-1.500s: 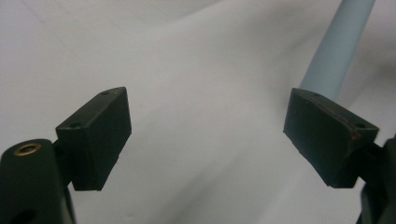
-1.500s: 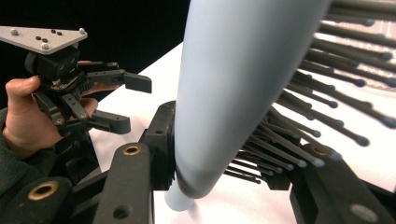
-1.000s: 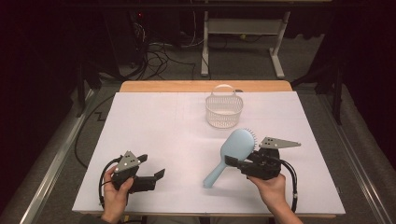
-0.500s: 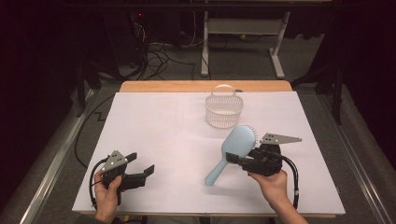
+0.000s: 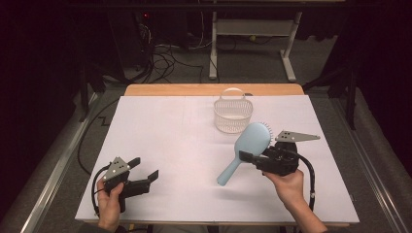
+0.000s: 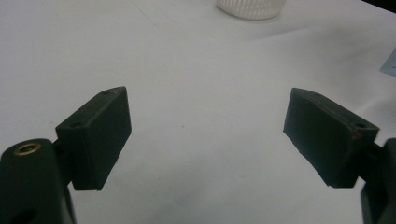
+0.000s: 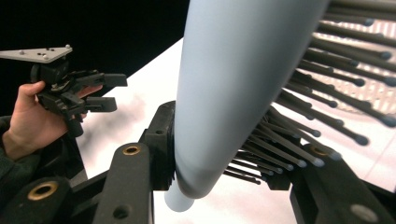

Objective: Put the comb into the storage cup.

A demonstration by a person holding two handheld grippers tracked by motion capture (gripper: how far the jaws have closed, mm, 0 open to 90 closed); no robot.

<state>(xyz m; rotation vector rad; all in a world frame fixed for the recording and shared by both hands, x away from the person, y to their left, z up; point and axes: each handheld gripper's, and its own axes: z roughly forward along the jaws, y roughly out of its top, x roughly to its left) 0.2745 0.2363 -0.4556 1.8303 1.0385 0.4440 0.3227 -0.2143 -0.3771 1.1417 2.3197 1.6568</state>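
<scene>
No text, label, brand, number or sign can be read anywhere in the high view or in the two gripper views.

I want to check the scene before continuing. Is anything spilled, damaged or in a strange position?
Nothing is spilled or broken. The blue hairbrush is held tilted above the table in the right gripper, gripped at the bristled head. The white basket stands upright. The left gripper is open and holds nothing.
</scene>
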